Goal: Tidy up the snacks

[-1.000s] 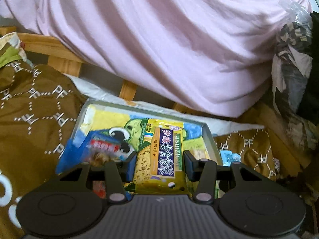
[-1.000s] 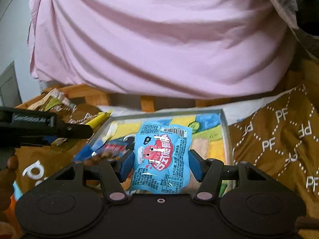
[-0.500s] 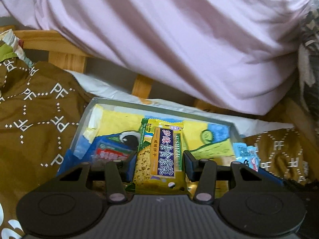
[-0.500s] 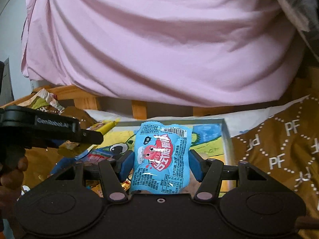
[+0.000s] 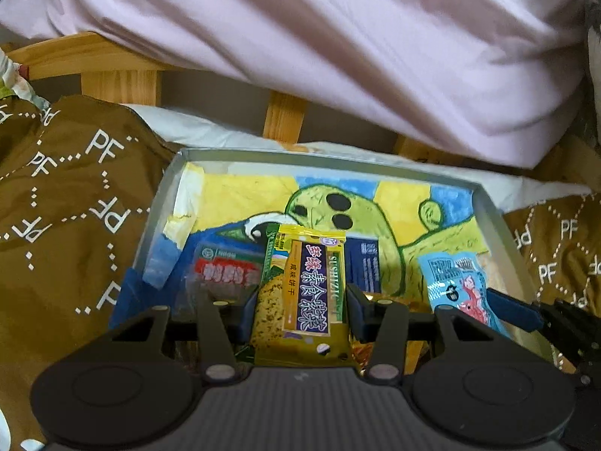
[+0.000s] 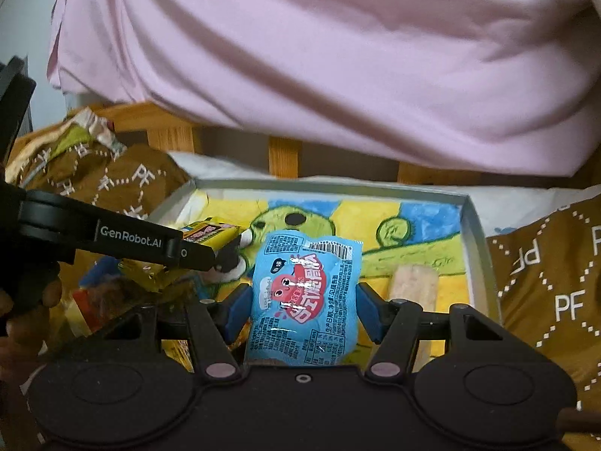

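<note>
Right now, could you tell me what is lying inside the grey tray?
The grey tray has a cartoon-printed liner, with a pale stick snack on it at the right and a red-labelled packet and dark blue packet at the left. The held packets hide whatever lies beneath them.

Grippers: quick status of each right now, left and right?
Left gripper: shut on the yellow snack packet.
Right gripper: shut on the blue snack packet.

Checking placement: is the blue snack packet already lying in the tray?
No. The blue packet is clamped between the right gripper fingers, above the tray.
</note>
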The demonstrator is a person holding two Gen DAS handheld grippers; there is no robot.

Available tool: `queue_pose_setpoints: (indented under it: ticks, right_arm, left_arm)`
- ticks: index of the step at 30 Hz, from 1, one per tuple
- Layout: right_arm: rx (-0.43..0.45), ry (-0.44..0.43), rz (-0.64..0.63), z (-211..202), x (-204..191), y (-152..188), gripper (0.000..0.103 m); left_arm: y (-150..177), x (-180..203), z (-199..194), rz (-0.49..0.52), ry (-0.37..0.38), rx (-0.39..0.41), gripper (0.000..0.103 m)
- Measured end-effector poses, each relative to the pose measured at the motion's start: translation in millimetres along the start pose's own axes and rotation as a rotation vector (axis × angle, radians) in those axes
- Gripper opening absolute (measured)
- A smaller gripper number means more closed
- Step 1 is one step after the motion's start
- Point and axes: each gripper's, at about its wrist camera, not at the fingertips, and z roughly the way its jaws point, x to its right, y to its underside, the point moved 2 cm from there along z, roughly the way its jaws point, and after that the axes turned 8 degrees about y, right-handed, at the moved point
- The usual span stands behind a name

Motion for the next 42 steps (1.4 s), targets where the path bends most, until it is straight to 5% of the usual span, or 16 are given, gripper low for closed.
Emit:
queue_pose_setpoints:
  ticks: [5, 12, 24, 30, 42]
  right_arm:
    - [-0.028, 0.006, -0.002, 6.8, 0.7, 6.2, 0.065]
    - [-0.008, 0.002, -0.001, 0.5, 2.1, 6.0, 0.081]
    - [0.157, 0.077, 0.107, -90.9, 23.7, -5.9, 0.101]
    - [0.238, 0.105, 0.167, -146.9, 29.5, -1.2, 0.102]
    - [0.225, 0.095, 0.177, -203.5, 6.3, 29.4, 0.102]
  left_arm:
    - [4.3, -3.9, 1.5, -0.006, 0.0, -0.021, 0.053]
    - [4.7, -3.8, -13.0, -0.01, -0.013, 0.015, 0.074]
    - [18.2, -4.6, -110.6, -0.017, -0.084, 0.269, 0.102]
    - [43.5, 6.7, -157.5, 0.023, -0.106, 0.319, 0.102]
    - [91.6, 19.9, -213.3, 0.066, -0.135, 0.351, 0.103]
